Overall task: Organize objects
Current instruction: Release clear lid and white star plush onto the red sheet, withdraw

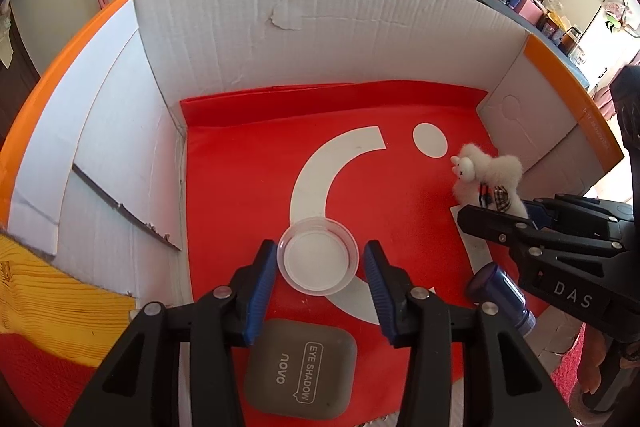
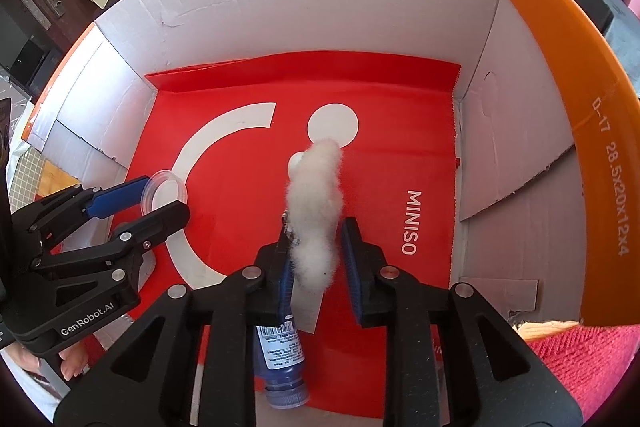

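Plush toy [image 2: 316, 211], white and fluffy, stands on the red sheet [image 2: 248, 195] lining the cardboard box [image 2: 360, 7], and the right gripper [image 2: 318, 263] straddles its rear end with the blue pads slightly apart, so the fur sits between them without being squeezed. To finish this step well, I judge the right hand should lift straight away without snagging the fur, leaving the toy upright. A blue bottle [image 2: 280, 367] lies on its side just beneath that gripper, close enough to be knocked. Over at the left, the left gripper [image 1: 322, 285] has its jaws spread around a clear plastic lid [image 1: 318, 257], the pads flanking its rim with a sliver of space on each side. A grey eyeshadow case [image 1: 302, 369] lies flat just under it.
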